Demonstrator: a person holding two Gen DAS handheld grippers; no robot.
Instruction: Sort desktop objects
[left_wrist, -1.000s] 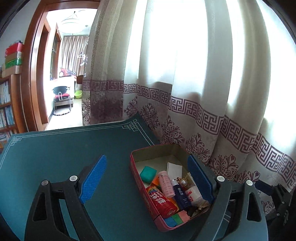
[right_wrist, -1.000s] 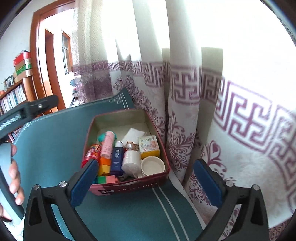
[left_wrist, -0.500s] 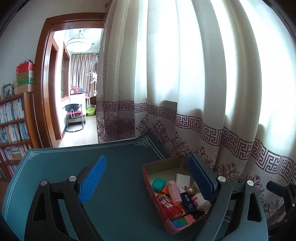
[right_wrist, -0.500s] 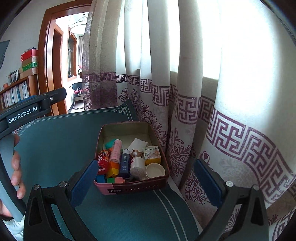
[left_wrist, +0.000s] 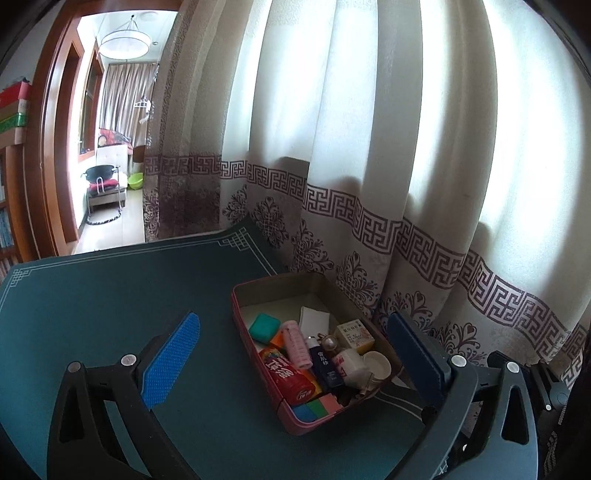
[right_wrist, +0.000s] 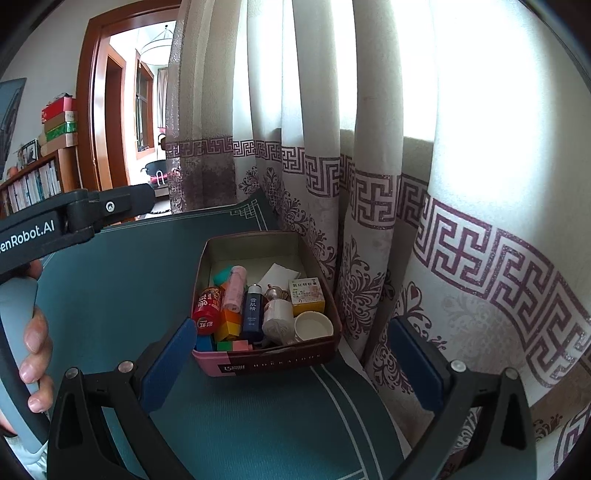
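A pink tin box (left_wrist: 255, 354) (right_wrist: 269, 363) stands on the teal desk mat near the curtain. It holds a red can (left_wrist: 286, 374) (right_wrist: 207, 308), a pink tube (left_wrist: 295, 343) (right_wrist: 234, 288), a dark blue bottle (right_wrist: 253, 312), a teal case (left_wrist: 264, 328), a yellow carton (right_wrist: 307, 293), a white jar (right_wrist: 314, 325) and coloured blocks (right_wrist: 231, 332). My left gripper (left_wrist: 295, 363) is open and empty above the box. My right gripper (right_wrist: 293, 360) is open and empty, just short of the box's near wall.
The teal mat (left_wrist: 110, 295) (right_wrist: 118, 280) stretches left of the box. A patterned curtain (left_wrist: 369, 184) (right_wrist: 443, 221) hangs right behind the box. The left tool and the hand on it (right_wrist: 33, 332) show at the left of the right wrist view. A doorway (left_wrist: 107, 147) and bookshelf (right_wrist: 33, 184) lie beyond.
Both grippers have drawn back and tilted up a little; the box sits lower and smaller in both views. Both stay open and empty.
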